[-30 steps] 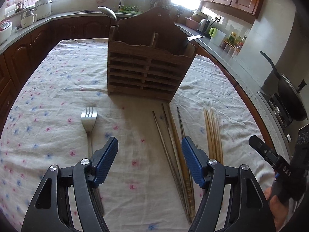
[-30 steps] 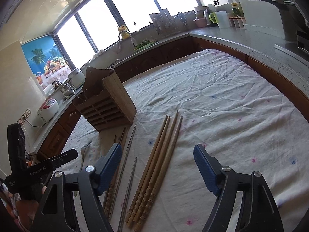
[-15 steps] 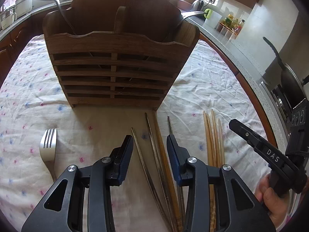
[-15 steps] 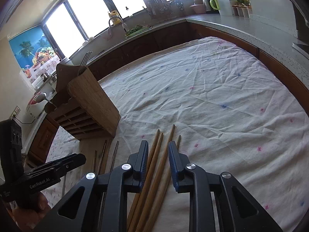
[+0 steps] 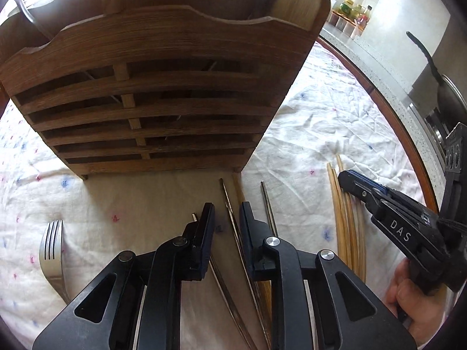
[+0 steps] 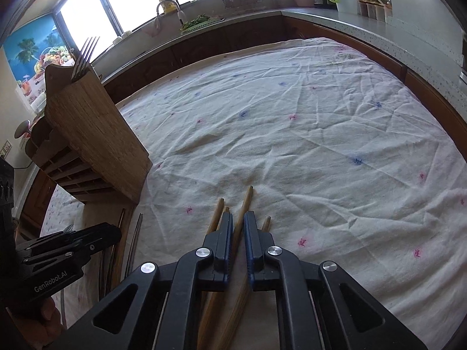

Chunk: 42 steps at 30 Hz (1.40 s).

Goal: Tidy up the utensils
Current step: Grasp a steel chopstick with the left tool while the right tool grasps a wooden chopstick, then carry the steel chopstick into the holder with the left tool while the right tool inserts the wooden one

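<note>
A slatted wooden utensil holder [image 5: 160, 102] stands close ahead, a fork [image 6: 83, 55] sticking up from its right compartment. My left gripper [image 5: 227, 211] hovers low over the dark metal chopsticks [image 5: 230, 204]. Its jaws are closing, with one thin stick between them, and the pads do not touch it. Another fork [image 5: 51, 242] lies on the cloth to its left. My right gripper [image 6: 238, 218] has its jaws closing tight on one wooden chopstick [image 6: 248, 195] in the pale bundle [image 5: 341, 218]. The other sticks [image 6: 217, 213] lie beside its fingers.
A white flowered tablecloth [image 6: 292, 145] covers the table. A stone counter [image 6: 379, 38] with jars, a kettle and a sink wraps around it. A pan [image 5: 446, 96] sits on the stove at right. A person's hand [image 5: 408, 291] holds the right gripper.
Both grippers have moved forward and down onto the chopsticks, and the holder looms larger. Both pairs of jaws have narrowed from wide open, the right one closing on a wooden chopstick.
</note>
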Tool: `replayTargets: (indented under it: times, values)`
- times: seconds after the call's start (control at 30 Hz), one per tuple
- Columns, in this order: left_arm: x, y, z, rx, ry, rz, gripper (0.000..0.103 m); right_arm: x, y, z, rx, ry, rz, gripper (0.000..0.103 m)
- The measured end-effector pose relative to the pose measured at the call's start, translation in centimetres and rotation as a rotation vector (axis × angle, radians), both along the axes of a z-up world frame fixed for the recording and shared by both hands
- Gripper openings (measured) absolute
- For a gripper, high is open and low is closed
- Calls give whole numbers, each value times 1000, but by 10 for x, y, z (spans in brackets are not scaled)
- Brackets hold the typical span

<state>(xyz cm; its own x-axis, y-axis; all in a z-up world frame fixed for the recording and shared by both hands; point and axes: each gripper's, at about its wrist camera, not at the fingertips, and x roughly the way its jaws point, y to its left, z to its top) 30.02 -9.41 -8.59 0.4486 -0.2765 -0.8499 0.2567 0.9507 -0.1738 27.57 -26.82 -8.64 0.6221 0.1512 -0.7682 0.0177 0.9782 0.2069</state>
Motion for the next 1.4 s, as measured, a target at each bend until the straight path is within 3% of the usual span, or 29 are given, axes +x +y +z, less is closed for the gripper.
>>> replayTargets:
  times: [0.07, 0.2, 0.5, 0.97, 1.4]
  values:
    - [-1, -3, 0, 11, 0, -5, 7, 2, 7, 1, -53, -4, 14, 7]
    - [-4, -3, 2, 20, -23, -15, 7, 2, 14, 2, -102, -12, 27, 9]
    - [-21, 19, 19, -70, -22, 1, 4, -17, 1, 15, 54, -33, 12, 5]
    - [-81, 81, 86, -218, -161, 25, 4, -79, 9, 81, 138, -174, 56, 5]
    - [-134, 96, 135, -288, -294, 42, 3, -125, 16, 153, 154, -353, 91, 5]
